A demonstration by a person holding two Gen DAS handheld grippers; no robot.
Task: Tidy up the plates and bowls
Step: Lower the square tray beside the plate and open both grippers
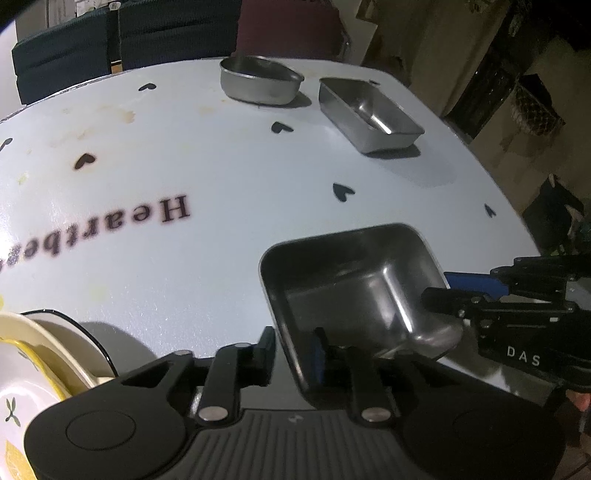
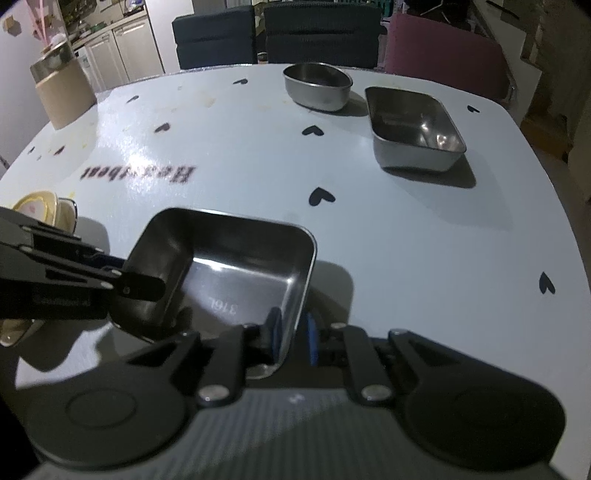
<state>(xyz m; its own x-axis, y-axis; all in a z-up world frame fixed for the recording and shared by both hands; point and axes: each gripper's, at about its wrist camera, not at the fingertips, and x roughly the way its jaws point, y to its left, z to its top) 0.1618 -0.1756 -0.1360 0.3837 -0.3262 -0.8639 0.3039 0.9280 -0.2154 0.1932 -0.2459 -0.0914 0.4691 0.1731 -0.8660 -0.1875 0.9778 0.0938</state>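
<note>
Right wrist view, both tools (image 2: 291,332) (image 1: 291,350) clamping steel tray (image 2: 236,273) stamped perhaps "316L", tablecloth (image 2: 406,229) "Heartbeat".

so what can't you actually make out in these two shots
- Ceramic plates: left wrist view, cut off by the left edge and the left gripper body; count unclear.
- Near steel tray: right wrist view, its near rim is hidden behind the right gripper.
- Table lettering: blurred, and cut off in the left view.
- Items on the back counter: right wrist view, too small.
</note>
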